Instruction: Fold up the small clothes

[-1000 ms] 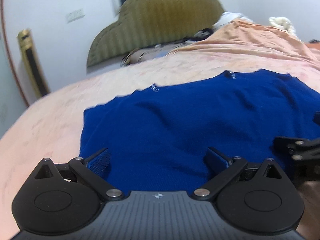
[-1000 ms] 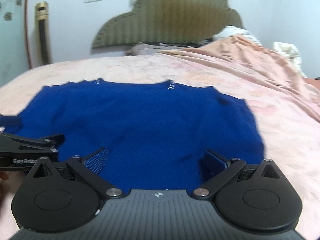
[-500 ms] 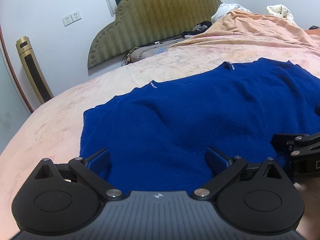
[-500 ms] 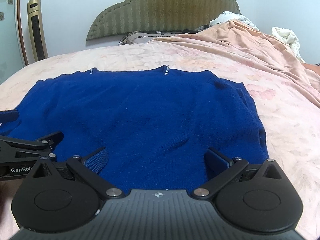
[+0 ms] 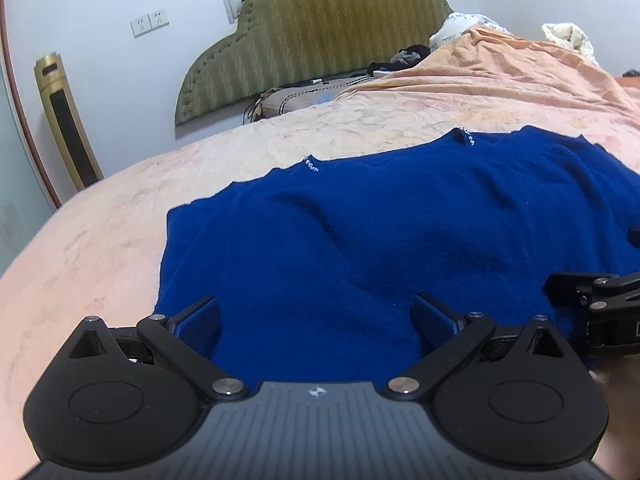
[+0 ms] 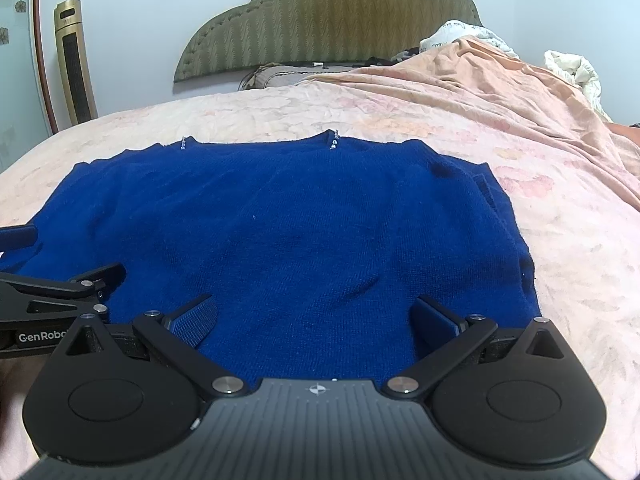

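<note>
A: What's the garment like?
B: A deep blue knit sweater (image 6: pixel 288 224), spread flat on the bed's pink bedspread (image 6: pixel 540 152), tiny beads at the neckline.
A: Room? Jaws?
B: Olive headboard (image 6: pixel 328 16), white wall; both grippers' jaws gape wide, empty.

Soft, even light — (fisheye-warped edges)

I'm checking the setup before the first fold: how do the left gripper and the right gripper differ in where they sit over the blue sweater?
The left gripper sits over the blue sweater at its left part, near the left side edge; the right gripper sits at the right part, near the right side edge. Past the left one the sweater runs slanted; past the right one it lies square. Both are open, empty, at the near hem.
</note>
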Tool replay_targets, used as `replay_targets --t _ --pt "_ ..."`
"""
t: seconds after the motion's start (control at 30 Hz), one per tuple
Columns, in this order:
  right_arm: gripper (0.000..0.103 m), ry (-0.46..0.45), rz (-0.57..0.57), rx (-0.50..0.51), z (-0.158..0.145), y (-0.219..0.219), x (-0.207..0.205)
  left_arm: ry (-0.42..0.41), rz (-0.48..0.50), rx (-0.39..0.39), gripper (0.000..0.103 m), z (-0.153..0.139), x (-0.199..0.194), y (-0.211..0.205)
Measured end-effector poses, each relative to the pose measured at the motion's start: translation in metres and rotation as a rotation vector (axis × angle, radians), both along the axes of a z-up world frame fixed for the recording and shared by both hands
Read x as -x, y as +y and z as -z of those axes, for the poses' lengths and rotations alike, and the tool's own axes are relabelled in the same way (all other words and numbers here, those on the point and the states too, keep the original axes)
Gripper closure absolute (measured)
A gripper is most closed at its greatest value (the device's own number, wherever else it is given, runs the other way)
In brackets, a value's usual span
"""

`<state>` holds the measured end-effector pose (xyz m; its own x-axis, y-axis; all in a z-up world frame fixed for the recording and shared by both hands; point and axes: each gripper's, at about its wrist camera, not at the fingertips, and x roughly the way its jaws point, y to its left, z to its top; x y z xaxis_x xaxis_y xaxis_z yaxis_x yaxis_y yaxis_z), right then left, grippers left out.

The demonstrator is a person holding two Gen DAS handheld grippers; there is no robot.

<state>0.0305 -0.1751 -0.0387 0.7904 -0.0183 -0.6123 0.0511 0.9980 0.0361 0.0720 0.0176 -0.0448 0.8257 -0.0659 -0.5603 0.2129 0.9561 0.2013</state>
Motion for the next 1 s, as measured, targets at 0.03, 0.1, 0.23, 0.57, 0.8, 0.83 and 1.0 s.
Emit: replay_targets --t 0.03,0.1,0.23,0.57,0.8,0.83,1.0 --pt "0.0 -0.001 0.0 -0.003 0.0 -0.001 0.0 0.005 -0.002 0.012 0.0 0.0 0.0 0.002" --pt "0.0 -0.002 0.001 -0.008 0.0 -0.002 0.0 0.012 -0.005 0.029 0.0 -0.001 0.0 0.005" --pt "0.0 -0.003 0.002 -0.012 0.0 -0.003 0.001 0.023 -0.004 0.033 0.0 0.0 -0.002 0.006" --pt "0.0 0.007 0.001 0.016 0.0 0.0 0.0 0.049 -0.005 0.064 0.0 0.0 -0.004 0.01" --pt "0.0 0.011 0.001 0.023 0.0 0.0 0.0 0.058 -0.009 0.079 0.0 0.0 -0.005 0.012" --pt "0.0 0.011 0.003 0.025 0.0 0.0 0.0 0.057 -0.009 0.077 0.0 0.0 -0.005 0.012" --pt "0.0 0.011 0.003 0.028 0.0 0.001 0.0 0.058 -0.009 0.079 0.0 0.0 -0.005 0.012"
